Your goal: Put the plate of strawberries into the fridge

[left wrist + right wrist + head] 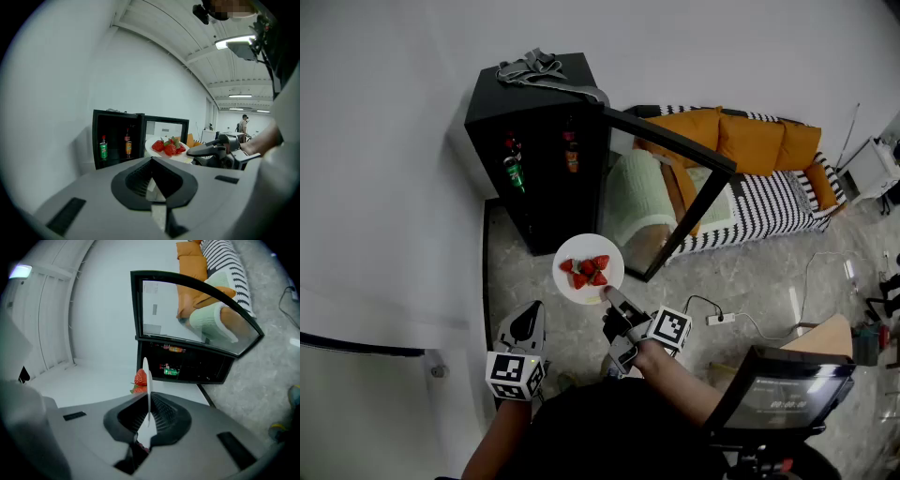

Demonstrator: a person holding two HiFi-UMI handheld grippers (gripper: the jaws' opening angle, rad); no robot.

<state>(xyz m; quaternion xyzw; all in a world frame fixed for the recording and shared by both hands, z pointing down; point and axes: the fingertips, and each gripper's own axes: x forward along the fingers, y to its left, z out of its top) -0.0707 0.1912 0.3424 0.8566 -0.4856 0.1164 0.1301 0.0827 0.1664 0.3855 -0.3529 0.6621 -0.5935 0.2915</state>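
The right gripper (608, 294) pinches the stiff plate (573, 251) by its rim; strawberries (589, 271) could roll. The left gripper (528, 324) seems shut

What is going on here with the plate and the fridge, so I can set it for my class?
A person holds a hand-held gripper in each hand. The right hand-held gripper is clamped on the rim of a round white plate of red strawberries, held in front of a small black fridge whose glass door stands open. Drink bottles stand inside. The left hand-held gripper is shut and empty. The plate is not yet in the fridge.
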